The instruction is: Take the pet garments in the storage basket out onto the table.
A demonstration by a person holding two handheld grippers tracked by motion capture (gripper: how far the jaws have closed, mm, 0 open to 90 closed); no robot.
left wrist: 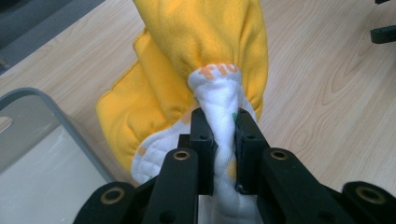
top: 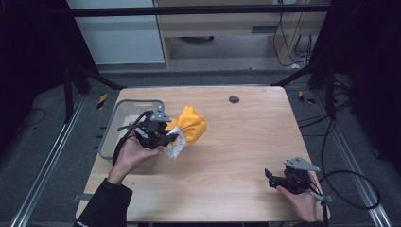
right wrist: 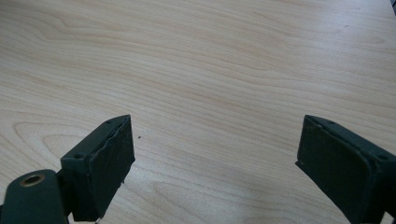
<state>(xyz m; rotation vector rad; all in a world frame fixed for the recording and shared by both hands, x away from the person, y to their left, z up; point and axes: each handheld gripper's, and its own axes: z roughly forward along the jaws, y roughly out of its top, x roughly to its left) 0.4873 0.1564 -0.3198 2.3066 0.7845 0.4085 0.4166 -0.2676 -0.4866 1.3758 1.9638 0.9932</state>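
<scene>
So on my left side there's the grey bin [top: 124,124], sitting just behind and left of my left tool [top: 171,138], near the counter's [top: 246,142] left edge. In the left gripper view a corner of the bin [left wrist: 51,121] shows off to the tool's lower left, with its pale inside visible.

My left tool [left wrist: 223,140] is clamped down tight on the cloth [left wrist: 205,70]. The jaws are pinching a bunched white quilted fold right between the pads, and the yellow side of the cloth balloons out ahead of the tips. There's some orange print on the white bit, can't read it. From the high view the cloth [top: 191,124] bulges out to the right of the tool, next to the bin's right wall; can't tell if it's touching the counter or hanging a bit off it.

Past that it's bare wood, with a small dark round spot [top: 233,99] toward the far edge.

Over on my right, the right tool [top: 270,177] sits near the counter's near right corner, well apart from the cloth. Its jaws [right wrist: 215,158] are spread wide with nothing between them, just wood grain under them.
</scene>
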